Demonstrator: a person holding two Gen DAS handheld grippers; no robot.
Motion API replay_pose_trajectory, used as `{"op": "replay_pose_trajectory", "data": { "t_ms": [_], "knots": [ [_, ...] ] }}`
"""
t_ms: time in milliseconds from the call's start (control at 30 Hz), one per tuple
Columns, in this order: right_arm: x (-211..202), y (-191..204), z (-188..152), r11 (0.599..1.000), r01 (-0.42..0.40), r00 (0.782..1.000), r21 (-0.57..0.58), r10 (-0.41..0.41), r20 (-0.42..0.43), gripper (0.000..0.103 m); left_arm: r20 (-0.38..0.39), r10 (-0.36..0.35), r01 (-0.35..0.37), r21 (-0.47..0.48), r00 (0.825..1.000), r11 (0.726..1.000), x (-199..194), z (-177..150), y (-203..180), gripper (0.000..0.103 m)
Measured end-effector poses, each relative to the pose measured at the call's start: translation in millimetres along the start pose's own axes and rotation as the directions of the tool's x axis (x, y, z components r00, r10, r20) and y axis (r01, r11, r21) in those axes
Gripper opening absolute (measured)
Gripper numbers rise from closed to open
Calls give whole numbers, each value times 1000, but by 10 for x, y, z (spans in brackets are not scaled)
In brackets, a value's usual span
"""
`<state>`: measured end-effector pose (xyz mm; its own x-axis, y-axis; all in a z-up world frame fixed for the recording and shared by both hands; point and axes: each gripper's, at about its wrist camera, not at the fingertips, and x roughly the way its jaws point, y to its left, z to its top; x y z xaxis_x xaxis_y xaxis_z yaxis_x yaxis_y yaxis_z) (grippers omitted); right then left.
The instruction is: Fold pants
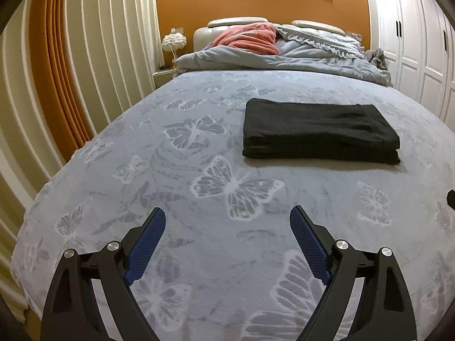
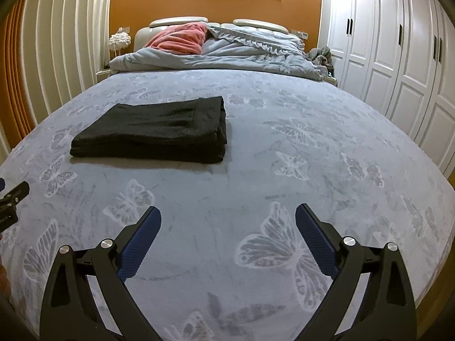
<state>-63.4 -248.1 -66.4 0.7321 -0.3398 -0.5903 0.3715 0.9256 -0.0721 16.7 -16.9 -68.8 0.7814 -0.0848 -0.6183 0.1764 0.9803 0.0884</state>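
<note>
The black pants (image 1: 318,130) lie folded in a flat rectangular stack on the grey butterfly-print bedspread (image 1: 199,199). They also show in the right wrist view (image 2: 153,130), left of centre. My left gripper (image 1: 227,218) is open and empty, held above the bedspread well short of the pants. My right gripper (image 2: 227,216) is open and empty too, nearer the bed's foot and to the right of the pants. Part of the left gripper shows at the left edge of the right wrist view (image 2: 11,199).
A rumpled grey duvet (image 1: 270,59) and a pink blanket (image 1: 250,38) lie at the head of the bed. Cream curtains (image 1: 99,56) hang on the left. White wardrobe doors (image 2: 392,56) stand on the right. A white lamp (image 1: 173,41) sits on the nightstand.
</note>
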Motion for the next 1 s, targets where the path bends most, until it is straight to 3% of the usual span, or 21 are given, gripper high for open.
{"op": "replay_pose_trajectory", "data": {
  "t_ms": [1000],
  "knots": [
    [-21, 92, -47, 1000, -11, 1000, -8, 11, -2, 93, 23, -34, 34, -1, 999, 999, -84, 13, -24, 86]
  ]
}}
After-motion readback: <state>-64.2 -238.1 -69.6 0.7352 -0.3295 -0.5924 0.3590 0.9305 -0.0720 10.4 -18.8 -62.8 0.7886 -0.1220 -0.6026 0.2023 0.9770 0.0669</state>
